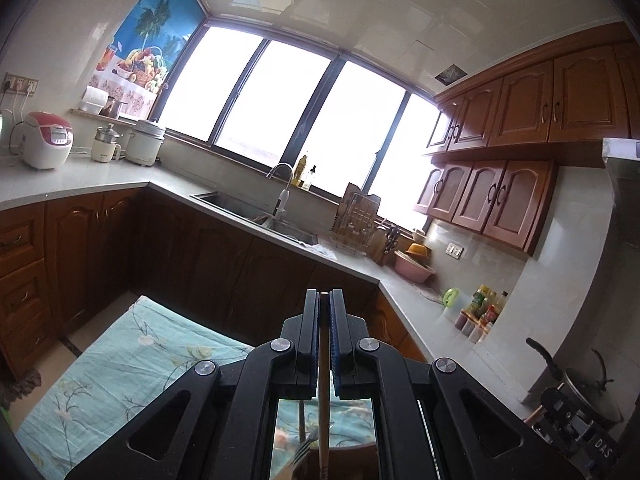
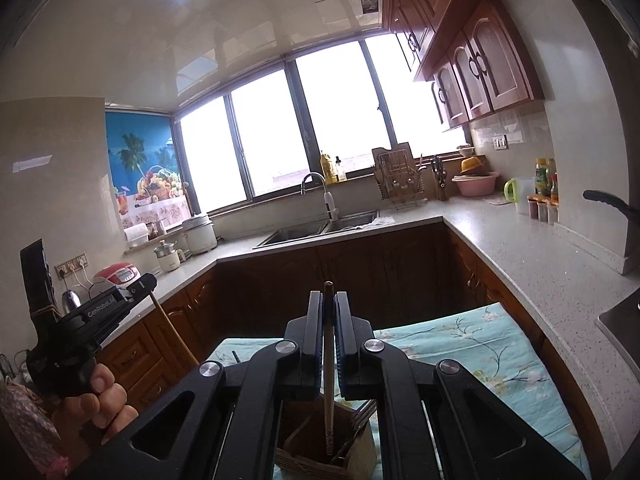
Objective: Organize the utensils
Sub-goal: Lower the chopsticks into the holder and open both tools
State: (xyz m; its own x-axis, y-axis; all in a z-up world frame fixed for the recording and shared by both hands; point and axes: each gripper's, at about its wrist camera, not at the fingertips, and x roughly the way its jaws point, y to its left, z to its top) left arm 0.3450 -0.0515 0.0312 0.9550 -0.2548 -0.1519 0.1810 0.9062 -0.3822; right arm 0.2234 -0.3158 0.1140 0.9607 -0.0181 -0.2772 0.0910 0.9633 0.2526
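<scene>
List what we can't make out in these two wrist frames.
- Left wrist: lower end of the chopstick held by the left gripper, cut off by the bottom edge.
- Left wrist: fork, mostly behind the gripper body.
- Right wrist: what the wooden holder contains, blocked by the right gripper.
- Both views: scene outside the window, blown out.

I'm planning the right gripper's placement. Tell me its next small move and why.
Probably lower it a little, then open. The right gripper is shut on a chopstick whose lower end already sits inside the wooden holder, beside a fork.
</scene>
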